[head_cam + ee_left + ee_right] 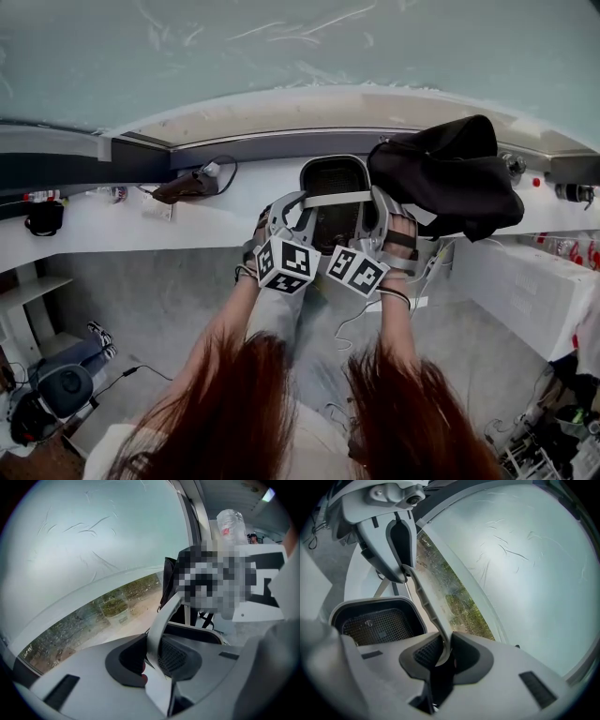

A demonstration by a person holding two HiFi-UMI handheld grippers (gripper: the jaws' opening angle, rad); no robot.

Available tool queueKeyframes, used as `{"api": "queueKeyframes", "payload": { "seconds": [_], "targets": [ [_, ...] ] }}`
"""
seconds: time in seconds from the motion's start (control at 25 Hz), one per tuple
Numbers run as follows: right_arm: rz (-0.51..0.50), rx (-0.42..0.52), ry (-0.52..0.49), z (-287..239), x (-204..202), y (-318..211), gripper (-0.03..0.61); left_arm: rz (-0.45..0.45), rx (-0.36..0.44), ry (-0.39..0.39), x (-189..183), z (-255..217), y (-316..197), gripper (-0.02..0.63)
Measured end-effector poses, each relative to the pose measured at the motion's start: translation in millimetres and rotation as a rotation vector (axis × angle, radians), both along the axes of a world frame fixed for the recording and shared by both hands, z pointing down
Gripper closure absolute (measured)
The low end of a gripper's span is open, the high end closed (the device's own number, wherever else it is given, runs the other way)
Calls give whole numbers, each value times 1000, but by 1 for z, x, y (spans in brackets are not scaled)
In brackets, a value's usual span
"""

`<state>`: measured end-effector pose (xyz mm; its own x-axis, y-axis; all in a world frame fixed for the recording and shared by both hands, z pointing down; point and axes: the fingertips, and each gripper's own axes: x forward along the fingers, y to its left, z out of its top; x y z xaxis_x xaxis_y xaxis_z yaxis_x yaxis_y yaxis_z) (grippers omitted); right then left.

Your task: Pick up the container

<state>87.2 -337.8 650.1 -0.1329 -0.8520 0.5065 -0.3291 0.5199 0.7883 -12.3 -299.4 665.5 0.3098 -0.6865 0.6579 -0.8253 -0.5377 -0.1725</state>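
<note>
Judging by its thin walls and mesh floor, I expect the dark rectangular plastic container (370, 603), which sits at the white window counter (112, 225), to be light and rigid. I grip it by its slim pale grey bail handle (426, 602). The left gripper (152, 660) and right gripper (443, 656) are each part-closed, clamped on that handle.

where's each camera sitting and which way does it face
Head view: on the person's head, facing steeply down at the container and white ledge; hair, forearms, left gripper, right gripper show.
Left gripper view: rides the left gripper, facing the window; its jaws clamp the grey handle.
Right gripper view: rides the right gripper, facing the window; jaws clamp the same handle.
Shared by both gripper views: handle, window.
</note>
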Motion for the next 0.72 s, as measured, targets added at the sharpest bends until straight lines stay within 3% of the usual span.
{"api": "queueKeyframes", "payload": {
  "seconds": [0.72],
  "targets": [
    [42,66,-64,-59,3,27,505,12,65,-37,1,-60,23,532]
  ]
}}
